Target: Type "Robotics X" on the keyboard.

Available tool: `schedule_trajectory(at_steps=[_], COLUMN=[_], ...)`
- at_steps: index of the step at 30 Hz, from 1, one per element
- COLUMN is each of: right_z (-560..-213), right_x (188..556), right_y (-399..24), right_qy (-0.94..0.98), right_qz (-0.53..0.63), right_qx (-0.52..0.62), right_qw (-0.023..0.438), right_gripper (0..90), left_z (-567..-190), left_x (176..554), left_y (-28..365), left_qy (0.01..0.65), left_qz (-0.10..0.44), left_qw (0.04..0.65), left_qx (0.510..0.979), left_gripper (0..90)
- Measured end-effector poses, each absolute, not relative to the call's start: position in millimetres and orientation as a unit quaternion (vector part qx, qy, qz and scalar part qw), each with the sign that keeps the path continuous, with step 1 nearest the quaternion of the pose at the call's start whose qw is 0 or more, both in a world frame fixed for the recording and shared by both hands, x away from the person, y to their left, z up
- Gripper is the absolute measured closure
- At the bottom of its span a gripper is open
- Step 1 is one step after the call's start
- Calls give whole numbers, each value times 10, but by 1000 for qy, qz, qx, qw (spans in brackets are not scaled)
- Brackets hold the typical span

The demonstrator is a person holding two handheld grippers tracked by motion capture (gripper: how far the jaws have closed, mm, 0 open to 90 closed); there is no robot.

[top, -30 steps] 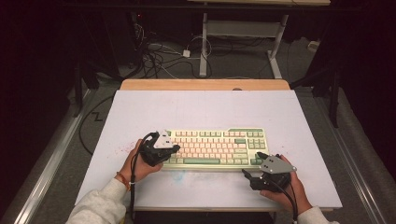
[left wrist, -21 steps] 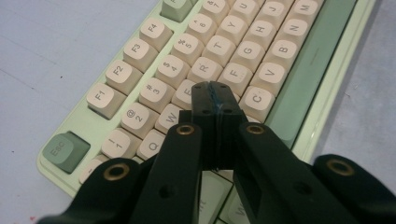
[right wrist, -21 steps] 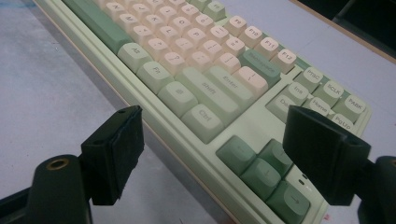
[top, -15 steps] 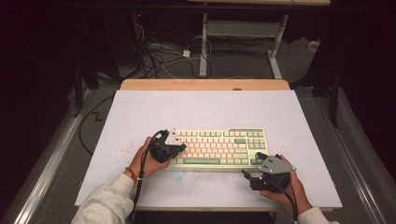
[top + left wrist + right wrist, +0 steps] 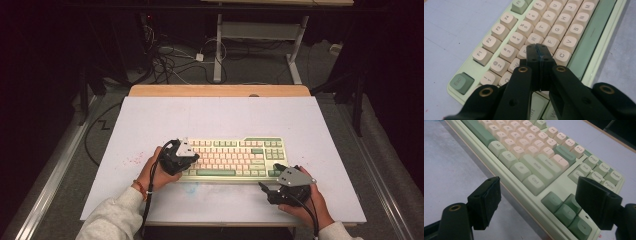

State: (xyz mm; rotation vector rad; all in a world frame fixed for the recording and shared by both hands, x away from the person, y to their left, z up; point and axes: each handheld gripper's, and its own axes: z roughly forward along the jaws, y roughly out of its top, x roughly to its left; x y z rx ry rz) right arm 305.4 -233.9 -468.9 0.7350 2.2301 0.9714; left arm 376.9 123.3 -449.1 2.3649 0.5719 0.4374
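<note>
Black and closed, the left gripper (image 5: 539, 48) has its two jaws pressed flat together with nothing between them. Seen from the left gripper view, its tip hangs over the left part of a pale green keyboard (image 5: 596, 50), just above the cream keys around E, D and F. Whether the tip touches a key cannot be told. Beyond the tip the letter rows run away toward the top of that view. To its left lie the number and function rows, with a green Esc key (image 5: 461, 82) at the near corner. A long green space bar (image 5: 590, 37) lies to its right.

From the high view, a hand (image 5: 155, 172) in a light grey sleeve (image 5: 112, 217) holds this left gripper (image 5: 186, 161) at the keyboard's (image 5: 235, 156) left end. The right gripper (image 5: 265, 189) sits in the other hand (image 5: 305, 205), just in front of the keyboard's right front corner.

From the right gripper view, the right gripper (image 5: 541, 200) has its jaws spread wide apart and holds nothing. Between and below the jaws lie the green arrow keys (image 5: 564, 213) at that corner of the keyboard (image 5: 564, 186). Farther off are the Ctrl, Shift and Enter keys.

All of this rests on a white sheet (image 5: 225, 115) covering a wooden table (image 5: 220, 90). Past the table's far edge, cables (image 5: 170, 57) lie on a dark floor.
</note>
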Motion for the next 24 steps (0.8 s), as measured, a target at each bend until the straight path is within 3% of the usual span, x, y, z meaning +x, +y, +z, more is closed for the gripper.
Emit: schedule_trajectory(at_steps=[24], right_z=[-4687], right_x=[3050], right_y=[-2336], right_qy=[839], right_qz=[366], right_qx=[275], right_qw=[295], right_gripper=[210], left_z=[-4366], left_x=[3612], left_y=[1130], left_qy=[189], left_qz=[171], left_qw=[352], left_qx=[901], left_gripper=[871])
